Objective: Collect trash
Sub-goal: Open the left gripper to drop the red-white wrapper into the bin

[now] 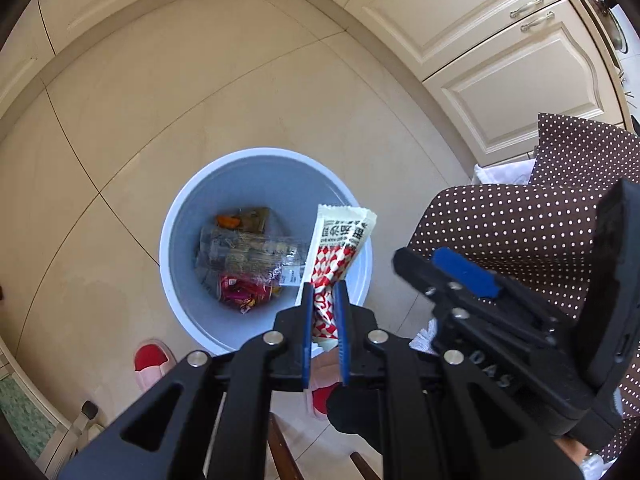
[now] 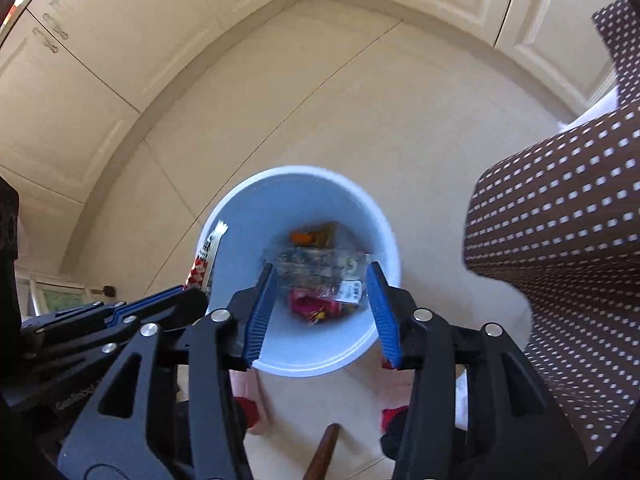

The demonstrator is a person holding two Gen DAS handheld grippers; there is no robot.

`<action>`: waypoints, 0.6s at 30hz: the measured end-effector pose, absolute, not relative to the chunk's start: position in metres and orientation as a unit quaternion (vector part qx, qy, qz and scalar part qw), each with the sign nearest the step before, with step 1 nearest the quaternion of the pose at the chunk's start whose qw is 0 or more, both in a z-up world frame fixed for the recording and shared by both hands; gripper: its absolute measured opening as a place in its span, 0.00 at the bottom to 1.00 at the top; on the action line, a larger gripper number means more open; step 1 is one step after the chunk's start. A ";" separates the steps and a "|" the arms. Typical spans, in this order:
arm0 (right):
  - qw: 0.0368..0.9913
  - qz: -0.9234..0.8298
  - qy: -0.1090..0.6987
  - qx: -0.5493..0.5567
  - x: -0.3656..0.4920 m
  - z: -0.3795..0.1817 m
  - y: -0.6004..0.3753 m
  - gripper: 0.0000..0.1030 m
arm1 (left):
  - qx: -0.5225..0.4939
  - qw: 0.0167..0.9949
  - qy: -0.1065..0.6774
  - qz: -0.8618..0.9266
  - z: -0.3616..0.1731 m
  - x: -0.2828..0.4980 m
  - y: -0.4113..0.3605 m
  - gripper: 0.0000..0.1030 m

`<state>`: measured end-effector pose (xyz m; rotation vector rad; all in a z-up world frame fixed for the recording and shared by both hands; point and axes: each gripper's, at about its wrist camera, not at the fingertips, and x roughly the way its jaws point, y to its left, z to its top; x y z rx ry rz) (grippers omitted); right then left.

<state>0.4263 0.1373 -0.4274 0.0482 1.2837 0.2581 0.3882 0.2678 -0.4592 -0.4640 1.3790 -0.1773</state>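
Both handheld units are of matching build: the left gripper (image 1: 324, 304) and the right gripper (image 2: 320, 300) have matte black linkage arms with triangular cut-outs, round silver pivot screws at each joint, and ribbed blue pads (image 2: 258, 312) lining the inner faces of the fingers. Pale embossed lettering runs along the black housings, partly legible as "DAS" in the left wrist view and too blurred to read in the right. The person wears a brown garment with small white dots (image 2: 560, 240) and red-and-pink slippers (image 1: 150, 364).
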 end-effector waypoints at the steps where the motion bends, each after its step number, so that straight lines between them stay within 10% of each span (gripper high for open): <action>1: 0.796 0.119 0.594 0.020 0.427 -0.424 0.135 0.46 | -0.212 0.744 0.629 -0.081 -0.459 0.388 0.268 0.10; 18: 0.816 0.104 0.568 0.019 0.414 -0.403 0.121 0.48 | -0.186 0.763 0.611 -0.098 -0.437 0.383 0.262 0.13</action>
